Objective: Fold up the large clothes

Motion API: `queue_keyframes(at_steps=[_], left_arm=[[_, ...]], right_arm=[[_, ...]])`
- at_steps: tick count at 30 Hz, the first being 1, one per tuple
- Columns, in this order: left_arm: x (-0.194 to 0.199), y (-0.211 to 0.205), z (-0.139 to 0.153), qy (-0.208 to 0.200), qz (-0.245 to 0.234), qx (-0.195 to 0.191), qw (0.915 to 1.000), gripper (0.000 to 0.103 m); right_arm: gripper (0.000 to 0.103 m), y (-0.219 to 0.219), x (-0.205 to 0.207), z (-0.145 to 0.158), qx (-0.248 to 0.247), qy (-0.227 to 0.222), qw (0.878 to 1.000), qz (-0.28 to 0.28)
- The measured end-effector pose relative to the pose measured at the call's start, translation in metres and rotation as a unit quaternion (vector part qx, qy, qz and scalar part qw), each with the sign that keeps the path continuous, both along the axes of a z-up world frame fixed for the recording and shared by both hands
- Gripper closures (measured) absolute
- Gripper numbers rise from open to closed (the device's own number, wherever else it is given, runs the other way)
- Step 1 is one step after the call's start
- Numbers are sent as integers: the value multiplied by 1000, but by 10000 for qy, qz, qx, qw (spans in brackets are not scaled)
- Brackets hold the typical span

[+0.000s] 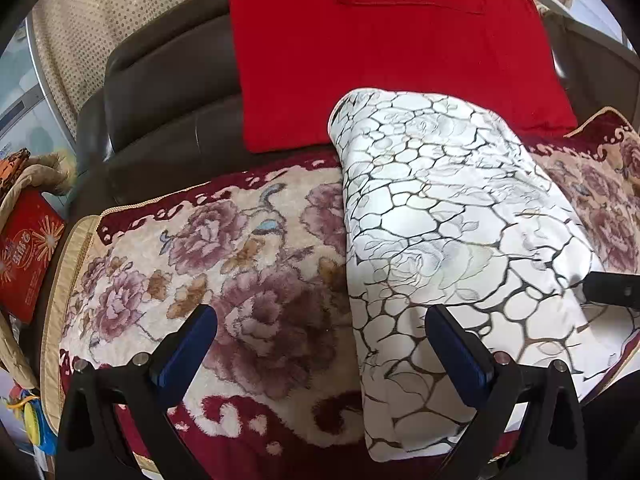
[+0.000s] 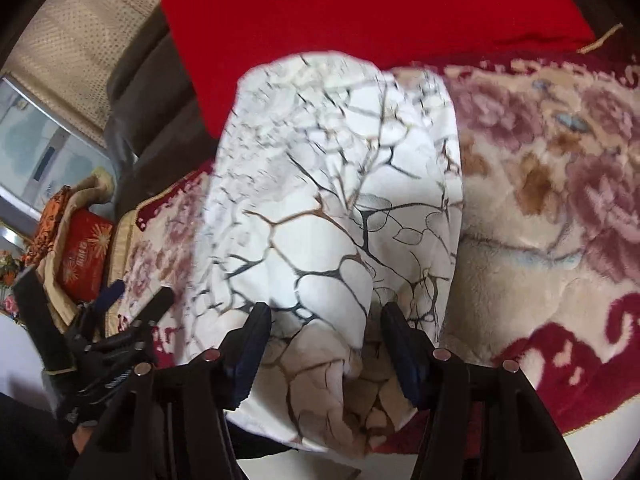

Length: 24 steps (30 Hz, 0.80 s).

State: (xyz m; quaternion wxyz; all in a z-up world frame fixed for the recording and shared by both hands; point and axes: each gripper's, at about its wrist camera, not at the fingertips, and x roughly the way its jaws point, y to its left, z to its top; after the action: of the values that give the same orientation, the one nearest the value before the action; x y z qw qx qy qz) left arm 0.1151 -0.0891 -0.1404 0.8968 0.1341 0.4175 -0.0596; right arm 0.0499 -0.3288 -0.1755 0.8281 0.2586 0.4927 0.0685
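Note:
A white garment with a dark and gold crackle print (image 1: 448,216) lies folded into a long strip on a floral sofa cover (image 1: 224,256). My left gripper (image 1: 320,344) is open, hovering over the strip's near left edge, holding nothing. In the right wrist view the same garment (image 2: 328,200) is bunched and lifted. My right gripper (image 2: 326,344) has its jaws around the garment's near end with a gap between them; the cloth fills that gap. The left gripper also shows at the lower left of that view (image 2: 120,320).
A red cushion (image 1: 384,48) leans on the dark leather sofa back (image 1: 160,80) behind the garment. A red box (image 1: 28,256) sits in a beige basket at the left. Beige dotted curtain hangs behind. The sofa's front edge is near me.

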Motion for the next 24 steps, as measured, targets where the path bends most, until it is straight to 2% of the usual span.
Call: queue_keyframes(at_steps=[4,8,11,14,18,22,24], left_arm=[[-4,-2,4,-54,-6,-20,10000,0],[-6,-5,-5,44,-28,-1,10000,0],[-2,-8,-25,266,-20,99,9996,0],[-3,-4,-29,231,21,-46,9997,0],[-1,-4,-23,163,-9,81,9998,0],[0,-6,-21,131,-32,148,9998,0],[0,-7,-22,130,-22,142,9998,0]], right_arm=[[43,6,-7,10,-73,-118,9998,148],[43,9,0,-26,-25,344,9993,112],[42,7,3,-43,88,366,9993,87],[42,7,3,-37,92,402,9990,150],[43,-2,-2,-20,261,244,9993,112],[42,-9,-4,-1,215,-58,9997,33],[42,-11,-1,1,177,-60,9998,50]])
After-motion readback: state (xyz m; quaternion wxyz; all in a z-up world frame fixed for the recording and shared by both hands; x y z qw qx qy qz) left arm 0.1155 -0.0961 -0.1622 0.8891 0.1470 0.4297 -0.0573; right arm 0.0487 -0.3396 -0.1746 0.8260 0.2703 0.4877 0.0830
